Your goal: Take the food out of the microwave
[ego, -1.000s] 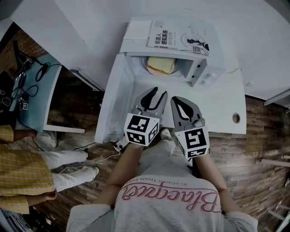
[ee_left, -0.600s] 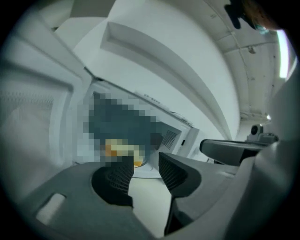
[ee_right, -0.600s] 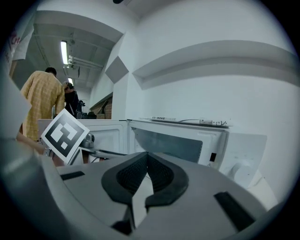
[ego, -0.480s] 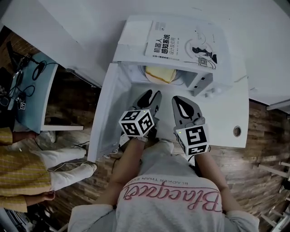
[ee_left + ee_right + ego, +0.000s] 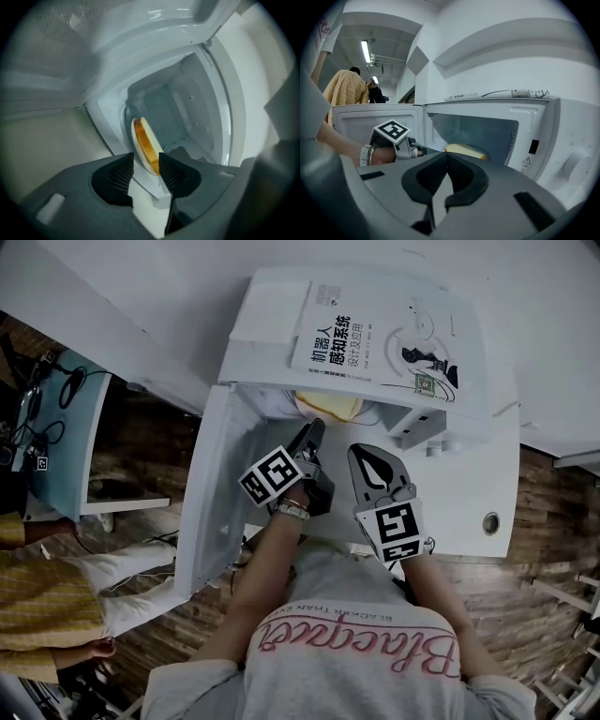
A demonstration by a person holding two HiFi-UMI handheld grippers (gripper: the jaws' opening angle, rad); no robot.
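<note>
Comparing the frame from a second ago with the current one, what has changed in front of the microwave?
The left gripper rolled onto its side and pushed forward to the mouth of the open microwave. Its open jaws now line up on the bread on its plate, without gripping it. Nothing was taken or released. Unchanged: the right gripper shut outside the cavity, the door open, the book on top.

We see glossy white plastic on the boxy microwave (image 5: 265, 320); the white book (image 5: 375, 341) atop looks paper, perhaps matt.
</note>
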